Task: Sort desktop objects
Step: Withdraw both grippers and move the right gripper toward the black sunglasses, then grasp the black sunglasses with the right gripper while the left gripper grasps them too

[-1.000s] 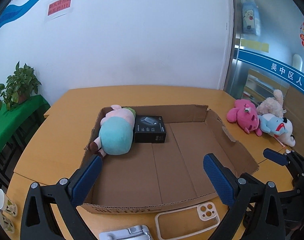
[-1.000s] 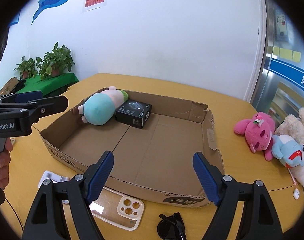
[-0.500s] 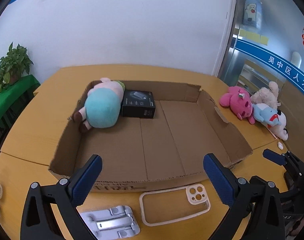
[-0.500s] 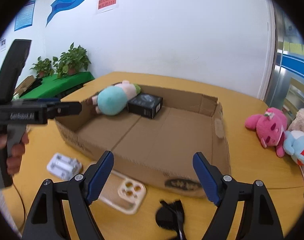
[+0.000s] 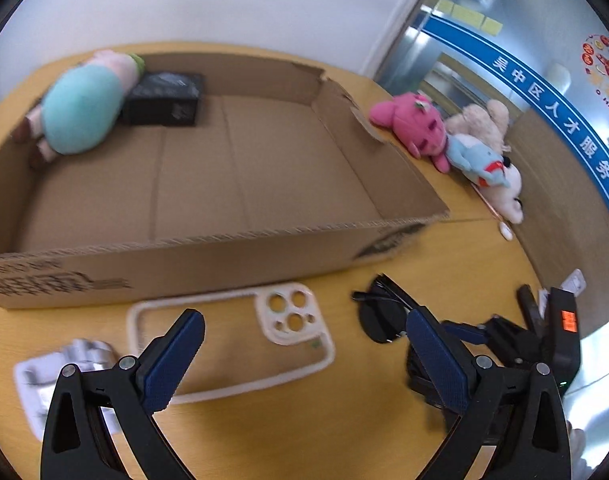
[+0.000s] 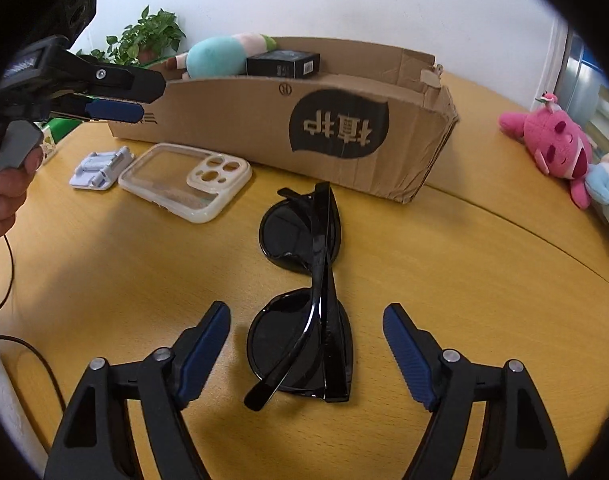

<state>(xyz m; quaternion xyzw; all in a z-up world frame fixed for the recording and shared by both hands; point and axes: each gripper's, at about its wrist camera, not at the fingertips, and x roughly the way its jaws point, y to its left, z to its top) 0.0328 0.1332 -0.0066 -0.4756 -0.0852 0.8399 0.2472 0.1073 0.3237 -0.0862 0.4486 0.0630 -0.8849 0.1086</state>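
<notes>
Both grippers have dropped toward the table. Right gripper [image 6: 306, 344], jaws closing, straddles folded black sunglasses [image 6: 304, 292] at twelve o'clock, untouched; centre on the frame. Left gripper [image 5: 300, 354] gapes empty.

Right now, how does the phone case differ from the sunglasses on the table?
The phone case is cream and see-through; the sunglasses are glossy black.
The phone case lies flat and open side up; the sunglasses are folded, arms across the lenses.
The phone case lies ahead of the left gripper; the sunglasses lie between the closing, not yet touching fingers of the right gripper.
Both lie outside the cardboard box.
</notes>
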